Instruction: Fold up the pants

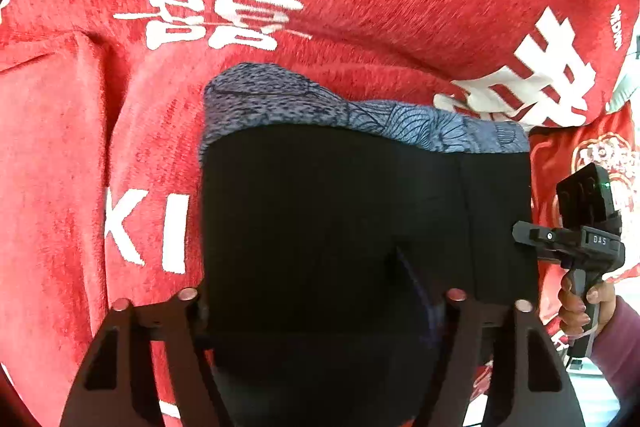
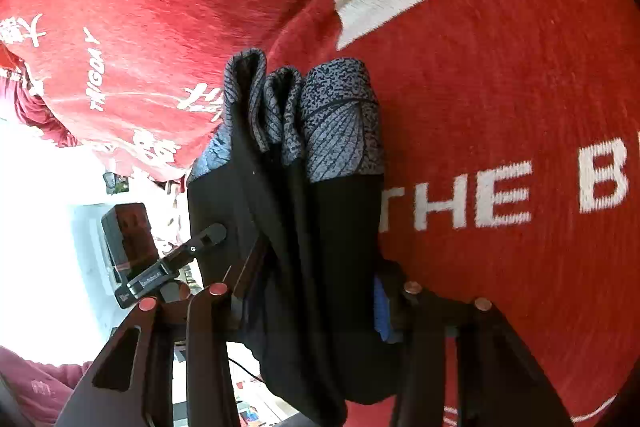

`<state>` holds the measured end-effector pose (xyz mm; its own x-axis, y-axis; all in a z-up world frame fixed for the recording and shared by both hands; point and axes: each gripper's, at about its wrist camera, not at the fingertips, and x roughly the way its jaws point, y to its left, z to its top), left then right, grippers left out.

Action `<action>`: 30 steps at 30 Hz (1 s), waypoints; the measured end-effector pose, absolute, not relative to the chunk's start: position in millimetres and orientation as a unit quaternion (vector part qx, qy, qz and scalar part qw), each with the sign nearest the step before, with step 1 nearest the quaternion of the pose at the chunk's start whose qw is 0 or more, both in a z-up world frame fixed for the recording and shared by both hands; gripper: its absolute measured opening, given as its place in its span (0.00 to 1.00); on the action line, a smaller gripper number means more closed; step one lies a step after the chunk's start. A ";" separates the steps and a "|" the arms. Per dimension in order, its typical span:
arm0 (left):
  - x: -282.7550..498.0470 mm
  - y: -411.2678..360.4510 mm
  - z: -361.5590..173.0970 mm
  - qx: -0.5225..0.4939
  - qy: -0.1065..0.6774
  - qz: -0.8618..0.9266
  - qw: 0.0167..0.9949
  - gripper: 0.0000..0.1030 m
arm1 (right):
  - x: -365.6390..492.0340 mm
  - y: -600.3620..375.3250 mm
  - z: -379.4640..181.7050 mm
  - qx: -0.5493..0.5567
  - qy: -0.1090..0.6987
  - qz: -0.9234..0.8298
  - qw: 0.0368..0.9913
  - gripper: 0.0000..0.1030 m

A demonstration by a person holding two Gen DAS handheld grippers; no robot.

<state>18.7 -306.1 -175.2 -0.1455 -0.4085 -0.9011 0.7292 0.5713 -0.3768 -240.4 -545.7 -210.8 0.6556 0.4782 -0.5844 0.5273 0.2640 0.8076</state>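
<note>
The pants (image 1: 360,211) are black with a grey-blue patterned band (image 1: 304,99) along the far edge. They hang lifted above a red blanket (image 1: 60,155). My left gripper (image 1: 320,299) is shut on the black fabric at the near edge. My right gripper (image 2: 316,291) is shut on the bunched pants (image 2: 304,211), whose patterned cuffs (image 2: 336,123) point away. The right gripper also shows at the right of the left wrist view (image 1: 576,239); the left gripper shows at the left of the right wrist view (image 2: 176,259).
The red blanket (image 2: 500,87) with white lettering covers the surface under the pants and has folds and ridges. A white floor area (image 2: 48,227) lies beyond its edge. A person's sleeve (image 1: 616,351) is at the lower right.
</note>
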 end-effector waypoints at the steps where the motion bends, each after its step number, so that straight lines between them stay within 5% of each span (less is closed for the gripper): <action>1: 18.9 -303.4 -172.7 0.127 0.613 -0.446 0.640 0.64 | -241.0 -544.9 -207.0 0.611 0.408 -0.017 0.678 0.44; 16: -1.9 -235.6 -121.4 0.127 0.620 -0.448 0.631 0.63 | -274.5 -490.6 -167.6 0.656 0.360 0.025 0.663 0.42; 23: -3.1 -210.8 -154.5 0.165 0.623 -0.423 0.636 0.64 | -274.8 -454.1 -183.7 0.646 0.395 0.002 0.653 0.42; 26: 4.6 -199.3 -170.5 0.175 0.609 -0.406 0.658 0.93 | -271.9 -448.5 -194.3 0.613 0.444 -0.046 0.652 0.48; 30: 10.1 -194.1 -161.9 0.187 0.602 -0.380 0.677 0.93 | -272.3 -450.6 -175.8 0.563 0.470 -0.109 0.671 0.53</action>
<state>10.1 -194.1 -161.9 -0.0131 -0.2893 -0.9571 0.7402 0.6407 -0.2038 -272.3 -450.6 -175.8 0.5345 0.3827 -0.7536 0.6751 0.3431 0.6531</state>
